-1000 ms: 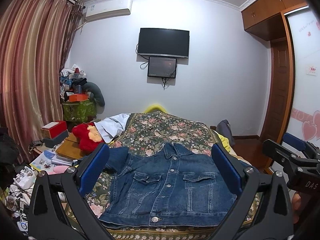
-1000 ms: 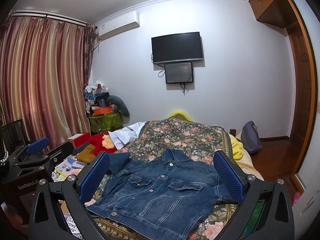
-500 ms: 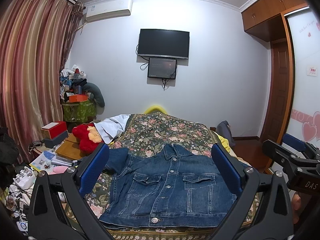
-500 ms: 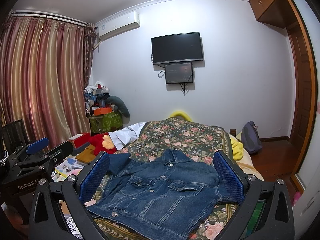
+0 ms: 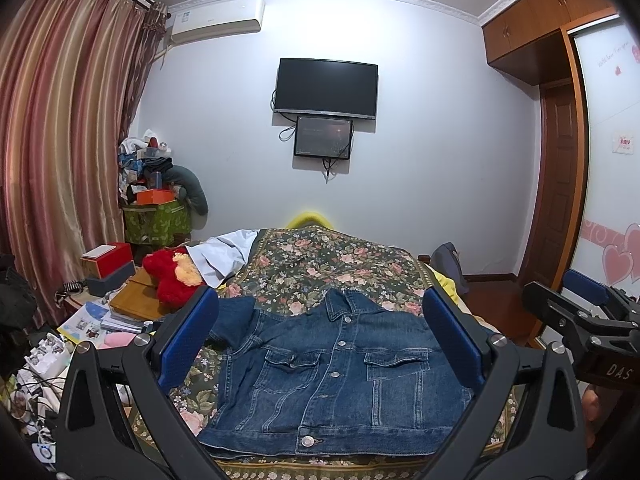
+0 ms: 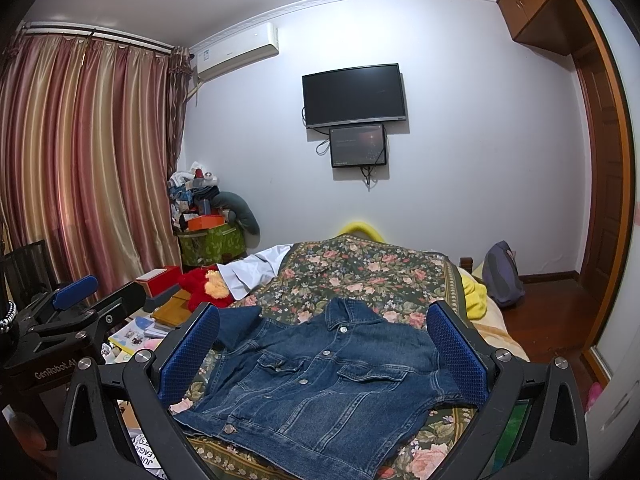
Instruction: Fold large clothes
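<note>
Jacket (image 5: 336, 376) lies buttoned; both tongs (image 5: 320, 344) (image 6: 324, 352) apparently hover above, spread.

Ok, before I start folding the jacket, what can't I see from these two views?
- Jacket right sleeve: left wrist view, hidden behind the left gripper finger; right wrist view, behind the right gripper finger.
- Jacket hem: right wrist view, its near right corner runs behind the gripper frame.
- Left sleeve cuff: both views, covered by a blue pad.
- Jacket back: lies face up on the bed.
</note>
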The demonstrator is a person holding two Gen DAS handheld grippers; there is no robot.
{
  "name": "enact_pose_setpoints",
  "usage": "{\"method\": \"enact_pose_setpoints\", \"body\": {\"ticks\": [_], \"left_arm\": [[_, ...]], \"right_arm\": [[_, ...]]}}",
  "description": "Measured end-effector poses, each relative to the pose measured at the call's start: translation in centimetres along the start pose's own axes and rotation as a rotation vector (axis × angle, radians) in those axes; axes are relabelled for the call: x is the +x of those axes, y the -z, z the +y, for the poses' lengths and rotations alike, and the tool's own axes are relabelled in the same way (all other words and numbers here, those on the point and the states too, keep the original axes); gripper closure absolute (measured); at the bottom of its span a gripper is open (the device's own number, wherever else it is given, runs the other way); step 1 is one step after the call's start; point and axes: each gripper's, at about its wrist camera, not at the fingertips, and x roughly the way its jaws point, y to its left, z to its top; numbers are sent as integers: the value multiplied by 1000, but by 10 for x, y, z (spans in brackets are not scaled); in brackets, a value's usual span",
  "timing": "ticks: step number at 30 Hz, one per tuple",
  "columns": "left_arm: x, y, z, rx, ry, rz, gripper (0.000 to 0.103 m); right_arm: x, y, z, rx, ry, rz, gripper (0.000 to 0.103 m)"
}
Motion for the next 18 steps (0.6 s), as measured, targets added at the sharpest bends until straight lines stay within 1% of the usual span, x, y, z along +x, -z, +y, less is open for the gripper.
{"method": "enact_pose_setpoints", "body": {"ticks": [10,13,18], "left_arm": [[5,1,0,7,1,6,0],[14,1,3,1,0,19,0],[38,2,14,-13,-13,44,0]], "right_arm": [[5,0,2,3,4,18,0],[11,0,1,4,6,30,0],[33,0,1,0,11,65,0]]}}
